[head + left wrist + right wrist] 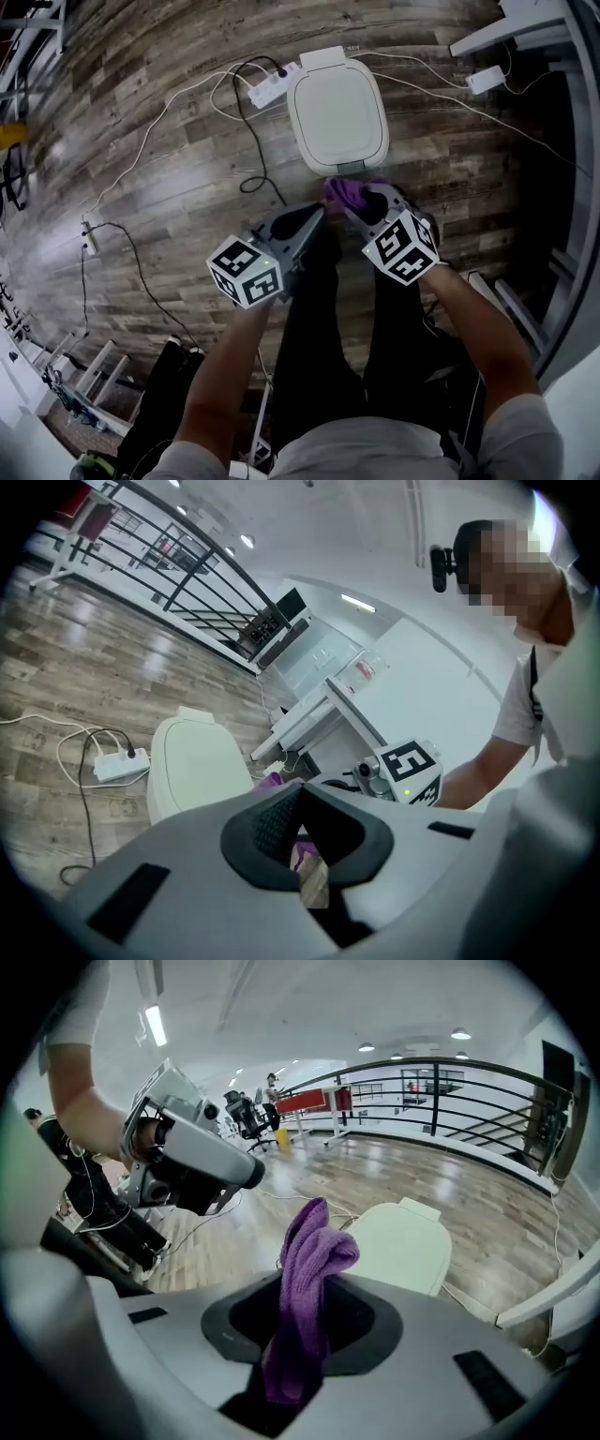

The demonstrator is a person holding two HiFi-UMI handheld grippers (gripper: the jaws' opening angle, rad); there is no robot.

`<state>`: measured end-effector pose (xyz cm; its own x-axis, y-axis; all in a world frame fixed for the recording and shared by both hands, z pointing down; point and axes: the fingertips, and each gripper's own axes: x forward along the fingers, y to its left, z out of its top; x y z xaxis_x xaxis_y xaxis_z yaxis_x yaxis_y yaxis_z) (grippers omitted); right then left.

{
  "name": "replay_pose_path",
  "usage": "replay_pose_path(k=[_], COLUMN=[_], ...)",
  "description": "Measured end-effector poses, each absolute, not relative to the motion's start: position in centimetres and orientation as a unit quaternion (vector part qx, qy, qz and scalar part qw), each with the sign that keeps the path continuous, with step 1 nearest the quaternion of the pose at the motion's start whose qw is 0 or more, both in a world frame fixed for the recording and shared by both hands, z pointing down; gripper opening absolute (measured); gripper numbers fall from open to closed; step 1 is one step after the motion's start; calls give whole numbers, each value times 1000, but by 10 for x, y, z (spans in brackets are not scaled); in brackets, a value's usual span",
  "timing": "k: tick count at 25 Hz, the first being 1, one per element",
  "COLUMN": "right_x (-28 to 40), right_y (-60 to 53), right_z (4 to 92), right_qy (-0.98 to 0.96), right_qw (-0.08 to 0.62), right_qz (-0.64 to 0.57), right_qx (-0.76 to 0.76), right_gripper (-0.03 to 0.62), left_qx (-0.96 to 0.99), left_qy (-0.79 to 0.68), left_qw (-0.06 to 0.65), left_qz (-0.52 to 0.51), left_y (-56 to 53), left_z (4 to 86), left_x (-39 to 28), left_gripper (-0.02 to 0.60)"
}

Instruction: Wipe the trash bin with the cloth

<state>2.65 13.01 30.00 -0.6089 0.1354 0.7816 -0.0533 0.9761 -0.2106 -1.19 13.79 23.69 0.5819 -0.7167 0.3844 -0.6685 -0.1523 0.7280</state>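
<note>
A plank floor (141,169) fills my head view, and the white bin (336,112) stands on it with its lid down, well in from the railed edge. The same bin (197,766) shows in the left gripper view, and the right gripper view has the bin (403,1246) with the railing behind it.

I hold both grippers side by side above my legs, pointing toward the bin's near side. My left gripper (314,217) has its jaws pressed together with nothing between them, as the left gripper view confirms (298,803). My right gripper (361,202) is clamped on the purple cloth (343,194). In its own view the cloth (305,1297) rises out of the jaws in a folded bunch.

From above, the cloth lies against the bin's near rim. I cannot tell if it touches.

A white power strip (272,86) lies on the floor just left of the bin's far corner. A black cable (246,122) runs from it toward me.
</note>
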Motion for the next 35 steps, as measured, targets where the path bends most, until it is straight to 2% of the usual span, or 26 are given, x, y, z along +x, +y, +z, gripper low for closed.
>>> replay_pose_path(k=[15, 27, 35], right_x=[111, 146, 162], right_y=[22, -86, -115], right_z=[313, 389, 409], right_qy=[-894, -873, -852], right_qw=[404, 400, 354], right_qz=[185, 241, 324], right_qx=[58, 137, 212], right_gripper=[110, 110, 110], left_qx=[776, 747, 758], left_qy=[-436, -505, -499], left_qw=[455, 423, 406], left_qz=[17, 91, 109], left_y=[59, 19, 25], left_z=[238, 286, 305], left_x=[76, 52, 59], left_gripper=[4, 4, 5])
